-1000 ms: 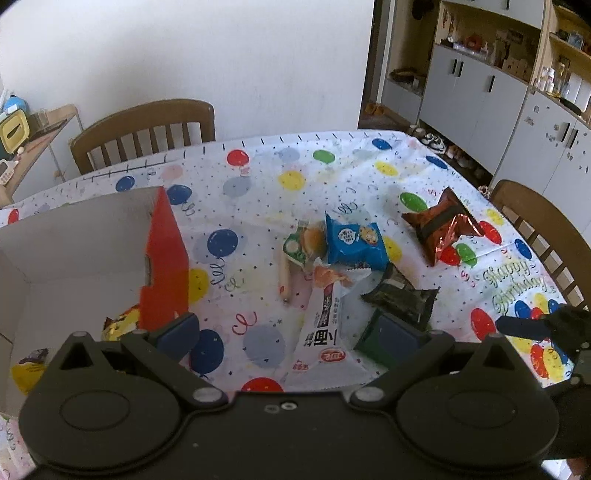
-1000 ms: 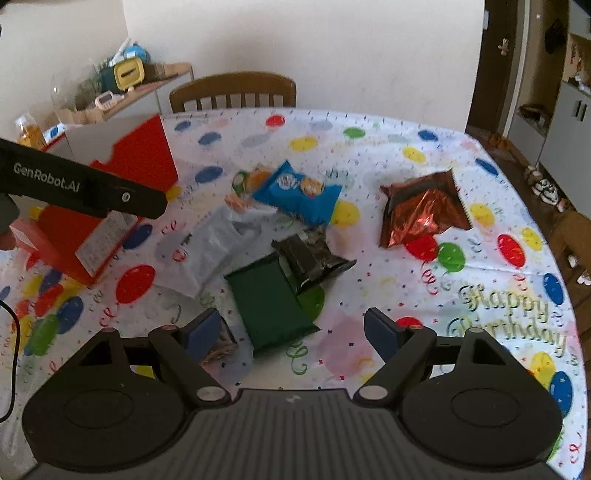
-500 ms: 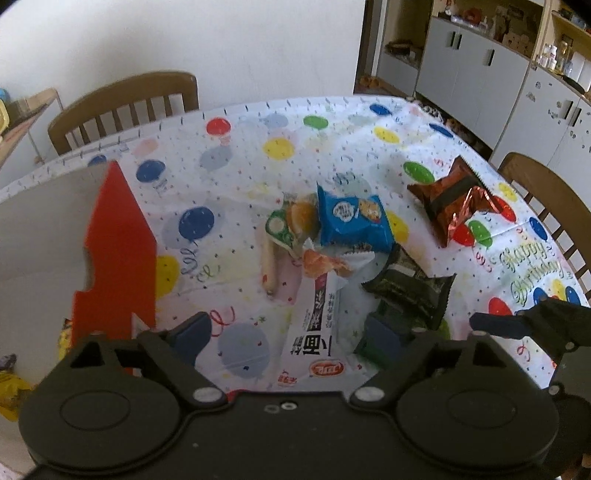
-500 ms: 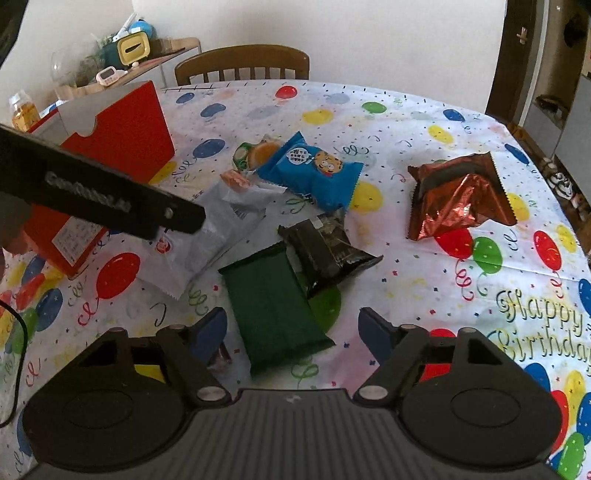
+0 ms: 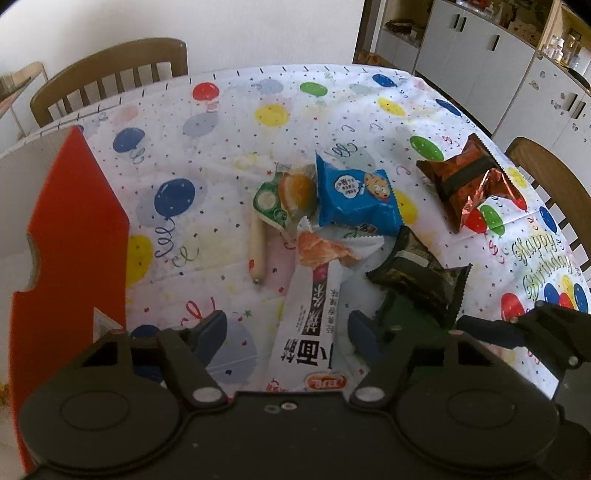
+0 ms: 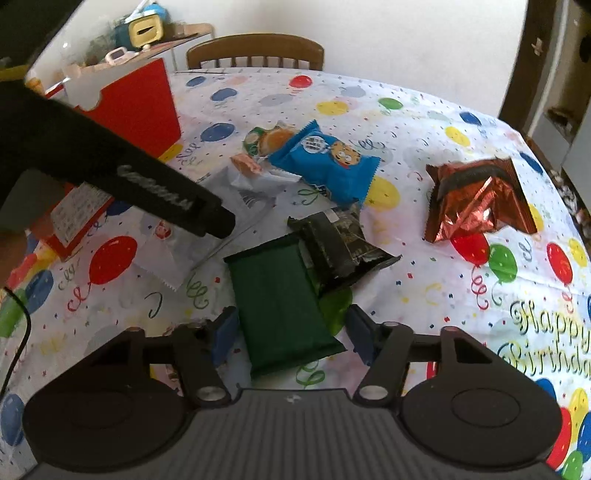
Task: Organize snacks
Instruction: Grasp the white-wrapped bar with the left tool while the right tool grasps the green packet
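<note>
Snack packets lie on the balloon tablecloth: a white packet (image 5: 314, 332), a blue cookie bag (image 5: 354, 195), a dark wrapped snack (image 5: 417, 280), a copper foil bag (image 5: 469, 181), a green-and-orange packet (image 5: 284, 195) and a sausage stick (image 5: 255, 247). My left gripper (image 5: 286, 328) is open, its jaws on either side of the white packet's near end. My right gripper (image 6: 290, 332) is open over the flat dark green packet (image 6: 280, 299). The red cardboard box (image 5: 70, 236) stands at the left.
The left gripper's body (image 6: 147, 184) crosses the right wrist view above the white packet (image 6: 221, 221). Wooden chairs (image 5: 110, 70) stand at the far and right sides of the table. A side table with clutter (image 6: 140, 33) stands behind the box. Cabinets (image 5: 480, 55) line the far right.
Both grippers have moved forward and down towards the packets. The left one has shifted right, away from the red box, onto the white packet. The right one has closed in on the green packet.
</note>
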